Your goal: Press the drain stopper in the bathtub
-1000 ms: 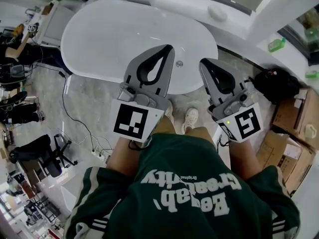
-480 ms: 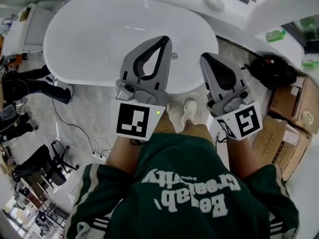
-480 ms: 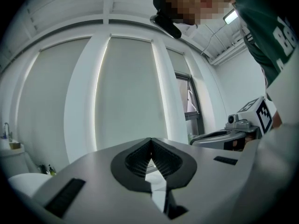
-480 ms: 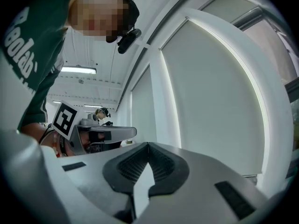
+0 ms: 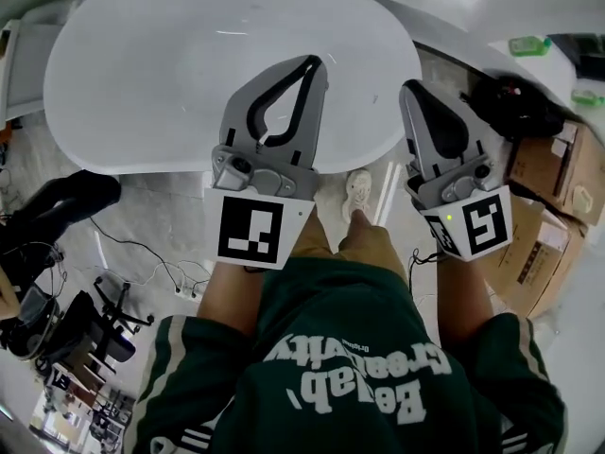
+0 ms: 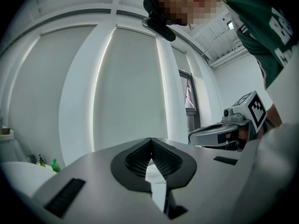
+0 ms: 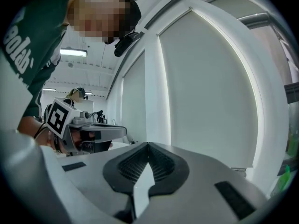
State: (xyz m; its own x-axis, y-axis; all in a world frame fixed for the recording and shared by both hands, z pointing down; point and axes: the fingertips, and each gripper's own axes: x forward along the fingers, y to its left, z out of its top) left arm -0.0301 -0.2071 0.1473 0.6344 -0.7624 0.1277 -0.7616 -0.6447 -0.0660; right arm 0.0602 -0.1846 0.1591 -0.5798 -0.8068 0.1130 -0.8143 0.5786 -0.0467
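The white oval bathtub point(image 5: 170, 74) fills the top of the head view. A small round metal drain stopper point(image 5: 371, 99) shows on its near wall, between the two gripper tips. My left gripper point(image 5: 317, 61) is held over the tub's near rim, shut and empty. My right gripper point(image 5: 408, 85) hovers just right of the stopper by the tub's right end, also shut with nothing held. In the left gripper view the left gripper point(image 6: 150, 139) has its tips meeting and points at a white wall. The right gripper view shows the right gripper point(image 7: 148, 143) the same way.
Cardboard boxes point(image 5: 558, 197) and a black bag point(image 5: 515, 112) lie right of the tub. A green bottle point(image 5: 529, 45) stands on the ledge behind. Cables point(image 5: 161, 263) and an office chair point(image 5: 95, 329) are on the floor at left. The person's shoe point(image 5: 357, 192) is by the tub.
The person has stepped closer to the tub, which now lies lower and nearer in the head view. Both grippers stay shut and have moved out over its near rim.
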